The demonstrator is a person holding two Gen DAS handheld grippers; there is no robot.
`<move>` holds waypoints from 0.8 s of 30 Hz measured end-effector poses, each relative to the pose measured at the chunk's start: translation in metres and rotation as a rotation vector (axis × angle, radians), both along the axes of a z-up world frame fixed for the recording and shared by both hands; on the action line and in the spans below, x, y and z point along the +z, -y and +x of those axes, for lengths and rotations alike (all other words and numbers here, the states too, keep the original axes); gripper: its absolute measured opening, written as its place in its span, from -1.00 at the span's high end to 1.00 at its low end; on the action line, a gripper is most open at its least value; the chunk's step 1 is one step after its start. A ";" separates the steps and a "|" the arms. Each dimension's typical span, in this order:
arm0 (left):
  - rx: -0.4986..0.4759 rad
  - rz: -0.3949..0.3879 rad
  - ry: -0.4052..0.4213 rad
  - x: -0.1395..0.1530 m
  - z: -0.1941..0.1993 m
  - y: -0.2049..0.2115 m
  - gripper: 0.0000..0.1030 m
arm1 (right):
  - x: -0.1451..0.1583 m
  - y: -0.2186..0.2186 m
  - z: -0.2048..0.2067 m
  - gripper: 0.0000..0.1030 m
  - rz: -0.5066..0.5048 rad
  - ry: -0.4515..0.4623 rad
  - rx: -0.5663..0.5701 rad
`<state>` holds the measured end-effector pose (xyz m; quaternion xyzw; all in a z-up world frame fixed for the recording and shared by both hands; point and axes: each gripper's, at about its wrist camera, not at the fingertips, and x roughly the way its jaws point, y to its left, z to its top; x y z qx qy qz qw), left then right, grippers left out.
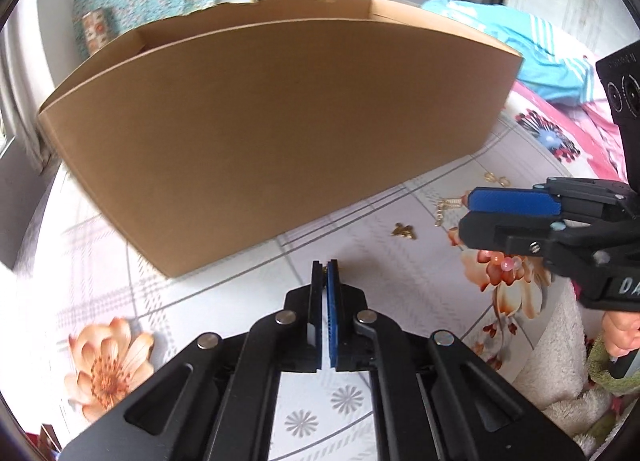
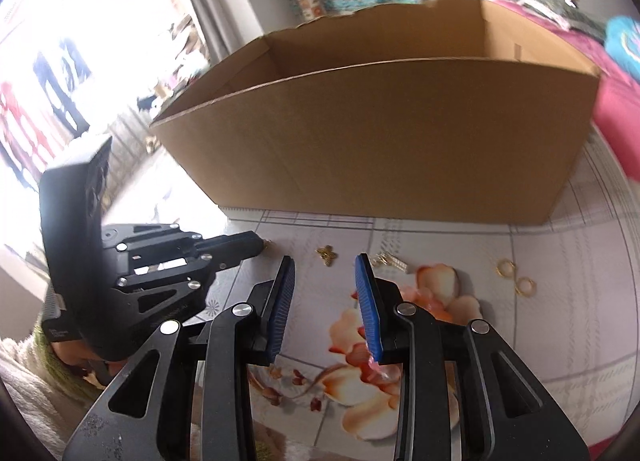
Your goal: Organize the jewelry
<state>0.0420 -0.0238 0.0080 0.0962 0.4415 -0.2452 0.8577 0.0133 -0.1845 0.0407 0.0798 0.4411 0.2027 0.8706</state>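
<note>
Left claw (image 1: 325,267) pinches a small gold piece; right claw (image 2: 326,265) gapes wide; only its view shows two gold rings (image 2: 514,276).

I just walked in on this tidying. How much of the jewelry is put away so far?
Hard to say what's done: the cardboard box hides its inside. In hand: the left tongs are shut on something small and gold. Left on the cloth: a gold clover charm, a chain and two gold rings. The right tongs are open, holding nothing.
</note>
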 end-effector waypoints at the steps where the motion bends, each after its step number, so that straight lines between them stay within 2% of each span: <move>1: 0.009 -0.010 -0.005 0.000 0.000 -0.002 0.97 | 0.000 -0.004 0.003 0.41 -0.013 0.002 0.010; 8: 0.035 -0.046 -0.022 -0.001 0.001 -0.008 0.97 | -0.004 -0.028 0.020 0.42 -0.150 0.015 0.080; 12: 0.041 -0.067 -0.030 -0.001 0.002 -0.013 0.97 | -0.011 -0.038 0.022 0.58 -0.233 0.018 0.096; 24: 0.057 -0.082 -0.050 0.001 0.006 -0.018 0.97 | -0.013 -0.065 0.029 0.86 -0.312 0.032 0.132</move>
